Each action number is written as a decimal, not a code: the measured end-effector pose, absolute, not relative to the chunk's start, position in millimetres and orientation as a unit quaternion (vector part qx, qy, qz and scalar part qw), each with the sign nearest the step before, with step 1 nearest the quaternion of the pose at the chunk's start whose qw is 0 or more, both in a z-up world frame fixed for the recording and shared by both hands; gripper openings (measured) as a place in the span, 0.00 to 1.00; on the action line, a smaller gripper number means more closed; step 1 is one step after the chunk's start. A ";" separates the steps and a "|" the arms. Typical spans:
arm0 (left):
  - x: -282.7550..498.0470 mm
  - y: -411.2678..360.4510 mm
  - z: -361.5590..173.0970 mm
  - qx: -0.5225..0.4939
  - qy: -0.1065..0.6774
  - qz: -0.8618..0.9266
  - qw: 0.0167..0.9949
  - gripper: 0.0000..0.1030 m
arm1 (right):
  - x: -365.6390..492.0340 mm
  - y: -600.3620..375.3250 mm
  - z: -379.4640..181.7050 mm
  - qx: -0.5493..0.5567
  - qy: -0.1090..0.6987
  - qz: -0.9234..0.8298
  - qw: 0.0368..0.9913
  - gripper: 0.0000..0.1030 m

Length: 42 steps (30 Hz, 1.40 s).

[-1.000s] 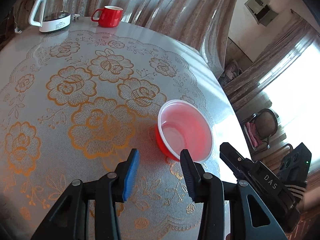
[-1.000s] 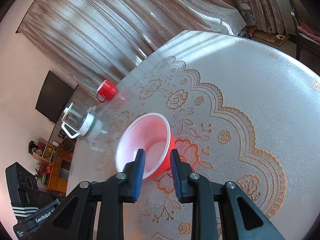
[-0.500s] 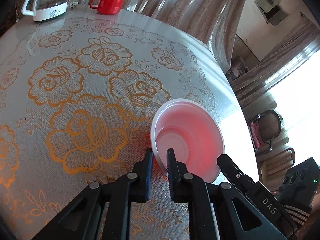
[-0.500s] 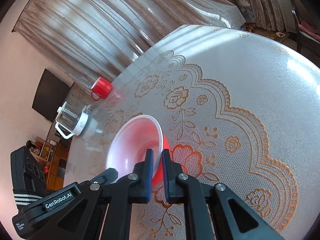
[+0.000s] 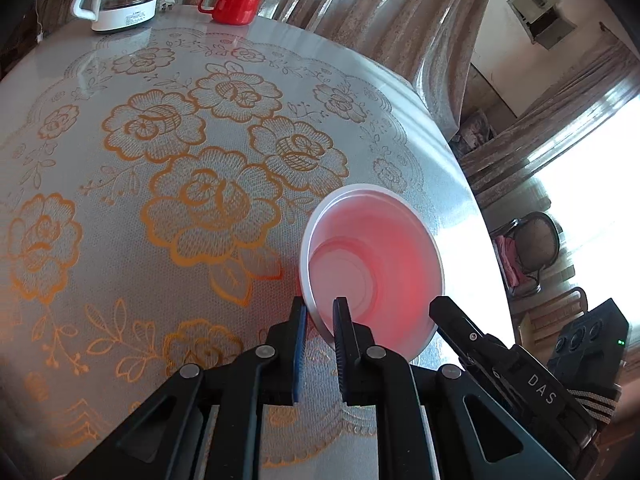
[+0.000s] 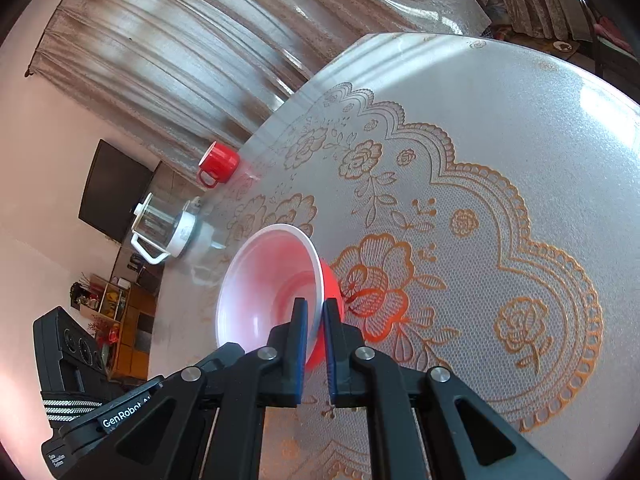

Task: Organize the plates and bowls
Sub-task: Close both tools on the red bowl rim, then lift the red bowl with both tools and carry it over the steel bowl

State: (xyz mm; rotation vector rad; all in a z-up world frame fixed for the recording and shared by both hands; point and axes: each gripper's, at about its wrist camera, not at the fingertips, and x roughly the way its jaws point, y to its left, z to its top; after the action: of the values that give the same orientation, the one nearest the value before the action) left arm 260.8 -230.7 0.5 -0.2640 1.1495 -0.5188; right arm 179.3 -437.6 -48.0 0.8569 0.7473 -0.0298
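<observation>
A red bowl with a white inside (image 5: 376, 264) is held tilted above the round table (image 5: 120, 272). My left gripper (image 5: 320, 316) is shut on the bowl's near rim, one finger inside and one outside. The right gripper's arm shows at the bowl's right side in this view (image 5: 472, 336). In the right wrist view my right gripper (image 6: 314, 312) is shut on the opposite rim of the same bowl (image 6: 272, 276), and the left gripper's body (image 6: 132, 404) shows at the lower left. No plate is in view.
A red mug (image 5: 236, 2) and a glass kettle on a white base (image 5: 120, 0) stand at the table's far edge by the curtain. The table edge drops off to the right, with chairs (image 5: 532, 248) beyond. A lace cloth with orange flowers covers the table.
The left gripper closed on the bowl's rim, and the right gripper tightened on the opposite rim. The bowl has tipped up and sits nearer both cameras.
</observation>
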 end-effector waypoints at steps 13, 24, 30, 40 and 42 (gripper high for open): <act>197.2 -194.2 11.5 -0.103 0.535 -0.251 0.800 0.13 | 121.6 -401.8 -40.0 0.412 0.363 0.009 0.836 0.07; 186.9 -184.4 -0.7 -0.102 0.554 -0.254 0.786 0.33 | 100.5 -383.2 -47.1 0.407 0.379 0.012 0.831 0.10; 184.5 -187.2 1.5 -0.080 0.537 -0.251 0.801 0.32 | 96.7 -376.7 -48.4 0.397 0.377 0.011 0.837 0.20; 182.5 -192.5 1.7 -0.045 0.506 -0.247 0.825 0.29 | 90.9 -374.3 -49.4 0.390 0.354 0.012 0.850 0.17; 184.5 -190.8 -0.1 -0.045 0.507 -0.241 0.827 0.20 | 91.4 -371.6 -50.7 0.384 0.356 0.008 0.852 0.09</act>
State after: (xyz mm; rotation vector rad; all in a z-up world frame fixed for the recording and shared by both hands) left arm 184.5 -190.8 -0.1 -0.0961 1.0763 -0.5120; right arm 91.4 -371.6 -50.7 0.8081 0.7499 0.0158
